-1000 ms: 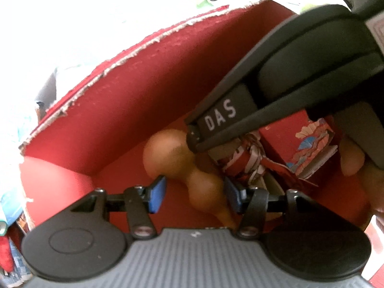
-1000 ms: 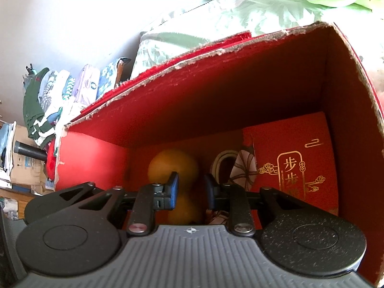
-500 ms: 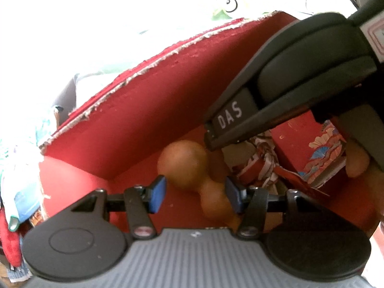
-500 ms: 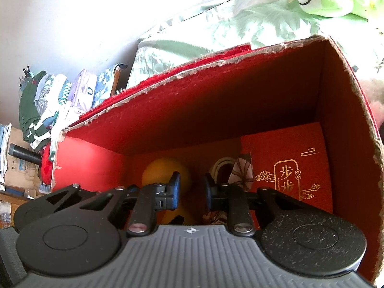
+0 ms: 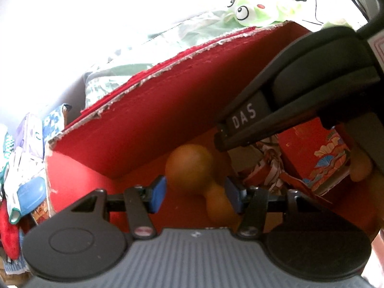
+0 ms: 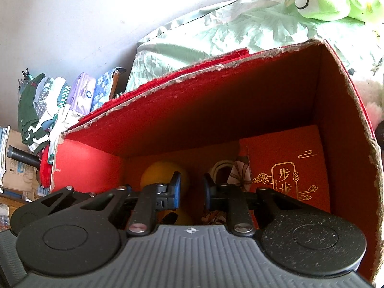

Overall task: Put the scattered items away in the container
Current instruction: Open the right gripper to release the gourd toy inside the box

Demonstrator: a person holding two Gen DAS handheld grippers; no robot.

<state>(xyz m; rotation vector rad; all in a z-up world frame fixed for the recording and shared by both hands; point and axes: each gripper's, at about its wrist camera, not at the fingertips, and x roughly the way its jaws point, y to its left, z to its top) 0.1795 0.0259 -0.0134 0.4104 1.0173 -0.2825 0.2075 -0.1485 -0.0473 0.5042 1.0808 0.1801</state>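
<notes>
Two handheld grippers are hovering over a red box that already holds several items.

The left gripper (image 5: pixel 195 198) is standing apart and empty above the gourd (image 5: pixel 192 168) lying on the floor of the red box (image 6: pixel 216 110); the right gripper (image 6: pixel 191 190) is narrowing on nothing. Both are best lifting straight out, clear of the torn rim and the red packet (image 6: pixel 288 168).

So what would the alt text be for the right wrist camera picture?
The black two-finger right gripper, holding nothing, points down into an open red cardboard box. Inside lie an orange gourd-shaped toy and a red gift box with gold lettering; a green plush frog sits on bedding behind.
</notes>
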